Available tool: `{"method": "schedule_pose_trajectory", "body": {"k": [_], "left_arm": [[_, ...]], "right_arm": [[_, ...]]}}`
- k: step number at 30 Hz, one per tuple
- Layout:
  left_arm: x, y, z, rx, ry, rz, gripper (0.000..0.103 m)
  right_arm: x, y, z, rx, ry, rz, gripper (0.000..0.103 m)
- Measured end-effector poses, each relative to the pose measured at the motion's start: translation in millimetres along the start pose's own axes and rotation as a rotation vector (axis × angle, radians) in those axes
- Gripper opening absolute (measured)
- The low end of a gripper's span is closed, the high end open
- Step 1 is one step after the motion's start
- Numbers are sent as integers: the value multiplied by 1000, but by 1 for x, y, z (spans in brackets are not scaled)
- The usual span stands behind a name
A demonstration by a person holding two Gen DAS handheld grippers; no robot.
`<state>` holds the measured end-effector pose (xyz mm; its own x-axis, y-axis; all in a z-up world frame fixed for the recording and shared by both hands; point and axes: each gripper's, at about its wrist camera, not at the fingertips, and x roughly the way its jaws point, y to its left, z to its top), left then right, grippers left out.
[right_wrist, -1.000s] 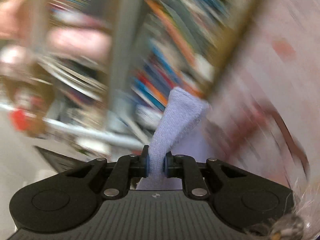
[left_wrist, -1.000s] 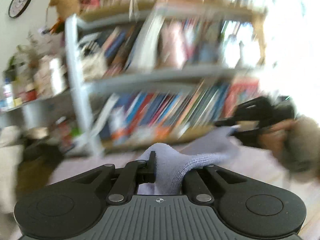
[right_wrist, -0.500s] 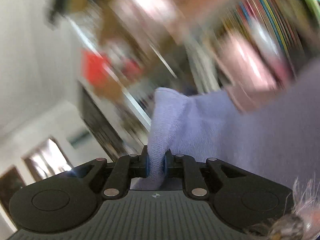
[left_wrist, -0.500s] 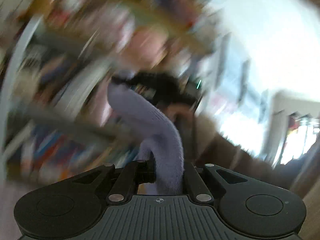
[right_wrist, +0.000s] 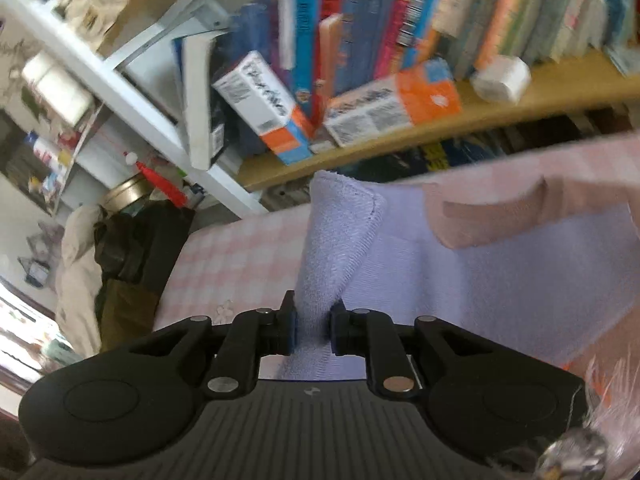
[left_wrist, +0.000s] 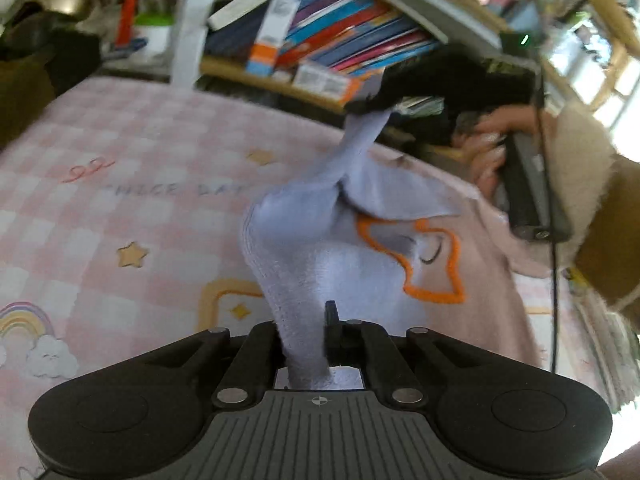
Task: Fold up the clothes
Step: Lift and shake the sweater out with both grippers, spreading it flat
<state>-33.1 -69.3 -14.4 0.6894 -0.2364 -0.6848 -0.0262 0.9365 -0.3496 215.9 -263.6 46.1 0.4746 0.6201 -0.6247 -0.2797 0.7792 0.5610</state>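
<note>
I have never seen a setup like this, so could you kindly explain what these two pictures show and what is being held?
There is no robot here: a person holds a two-finger tool in each hand, with a camera on each looking along the fingers. One picture is from the left tool, the other from the right tool. Both are shut on the same lilac garment, which has pink parts and an orange outline on it. The left view also shows the right tool pinching a raised corner. Below lies a pink checked bedcover, and a bookshelf stands behind.
</note>
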Motion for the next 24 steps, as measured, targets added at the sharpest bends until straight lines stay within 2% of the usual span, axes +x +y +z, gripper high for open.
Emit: {"method": "schedule_pose_trajectory", "body": {"k": [1,2,3,5,9,14,16,18,19,21,24], "left_arm": [[-1,-1,1,0,-1,-1,3],[-4,-1,-1,0,-5,-6,3],[-7,-2,-2,0,-9,-11,3],[-9,-1,-4,-3,-13,-18,4],[-5,9,-7,-36,-6,-14,3],[-4,11,-11,-71,-7,1,3],[-2,10,-11,-77,-5,13,3],[0,9,-12,-76,0,25,3],[0,8,-13,-74,2,30,3],[2,5,-14,-69,11,42,3],[2,1,-15,-54,22,56,3]], "right_arm": [[2,6,1,-24,0,-7,21],[4,13,1,-48,0,-14,31],[4,15,0,-66,9,-21,52],[1,18,-4,-94,15,-34,62],[-28,6,-20,-117,-1,-33,62],[-89,-45,-67,-143,-46,-172,60],[-115,-78,-87,-120,-54,-320,55],[-138,-108,-107,-98,-59,-473,39],[-147,-121,-115,-84,-49,-519,38],[-159,-142,-132,-53,-12,-542,31],[-170,-150,-147,-60,-27,-509,29]]}}
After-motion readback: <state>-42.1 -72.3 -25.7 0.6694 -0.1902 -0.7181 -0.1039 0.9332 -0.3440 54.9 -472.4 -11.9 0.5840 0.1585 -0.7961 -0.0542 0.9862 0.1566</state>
